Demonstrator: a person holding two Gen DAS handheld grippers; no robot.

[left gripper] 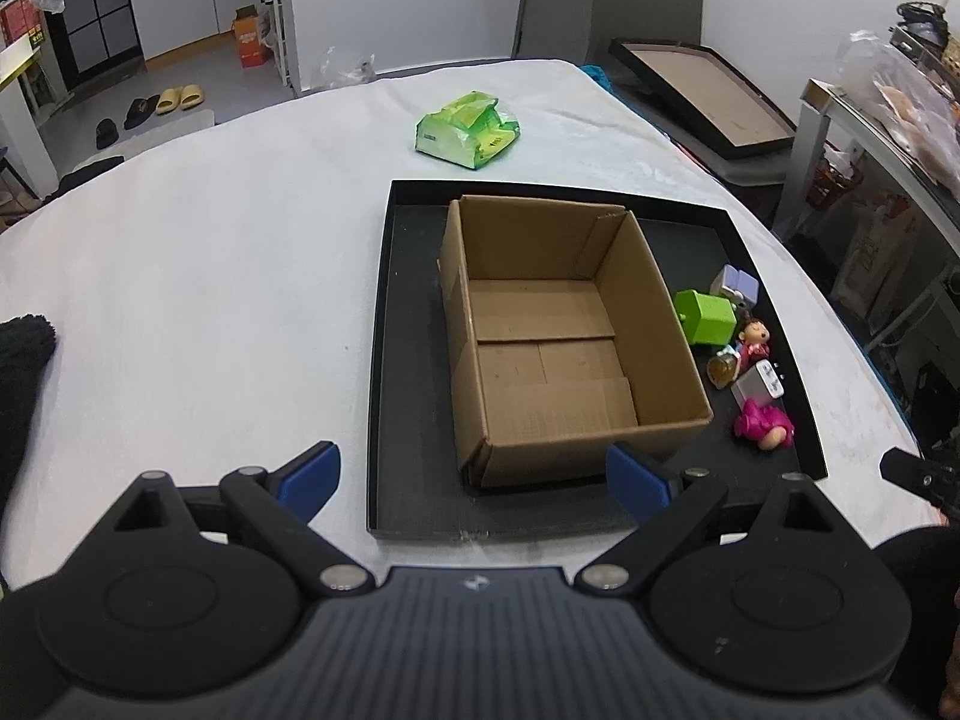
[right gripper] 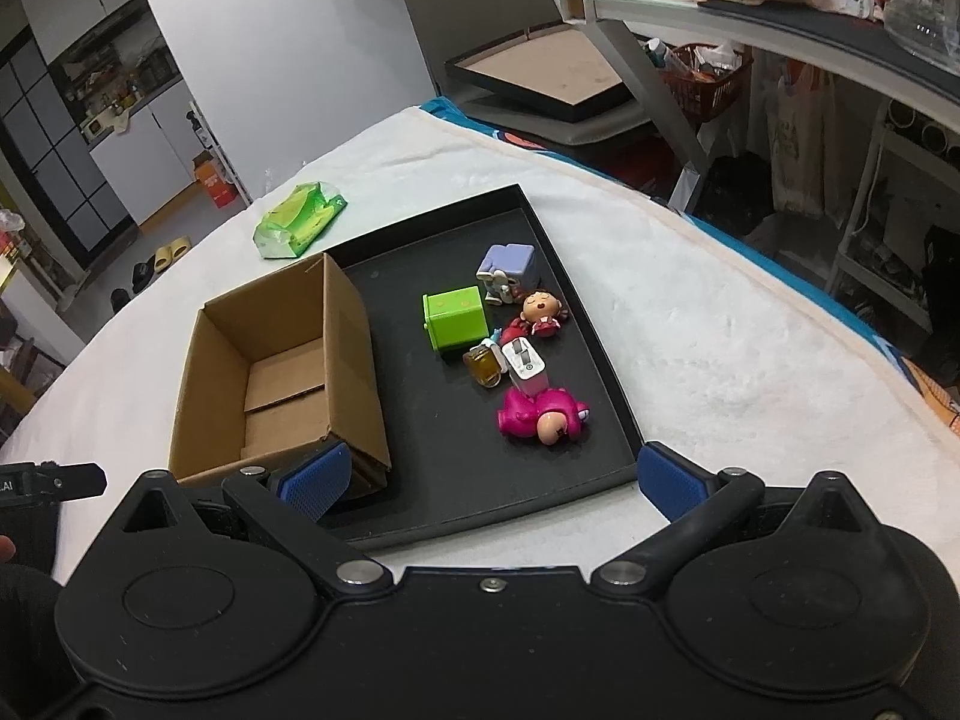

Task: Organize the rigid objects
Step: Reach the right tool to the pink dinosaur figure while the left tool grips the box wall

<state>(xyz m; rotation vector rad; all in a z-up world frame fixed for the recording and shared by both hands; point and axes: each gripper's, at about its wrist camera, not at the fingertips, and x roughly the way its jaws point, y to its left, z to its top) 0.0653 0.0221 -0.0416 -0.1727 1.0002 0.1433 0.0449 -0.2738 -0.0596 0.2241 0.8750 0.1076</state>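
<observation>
An open empty cardboard box [left gripper: 552,336] [right gripper: 282,372] stands in a black tray [left gripper: 408,360] [right gripper: 444,468] on the white-covered table. Right of the box lie several small toys: a green cube [left gripper: 707,317] [right gripper: 457,318], a lilac block figure [left gripper: 735,285] [right gripper: 507,267], a red doll [left gripper: 753,339] [right gripper: 540,312], a small amber bottle [left gripper: 722,369] [right gripper: 483,365], a white charger [left gripper: 761,383] [right gripper: 525,367] and a pink figure [left gripper: 765,423] [right gripper: 540,417]. My left gripper [left gripper: 474,483] is open and empty before the box. My right gripper [right gripper: 492,480] is open and empty at the tray's near edge.
A green plastic packet [left gripper: 468,131] [right gripper: 299,219] lies on the cloth beyond the tray. A dark cloth [left gripper: 21,360] sits at the table's left edge. A framed board [left gripper: 708,96] and a shelf unit [right gripper: 780,30] stand right of the table.
</observation>
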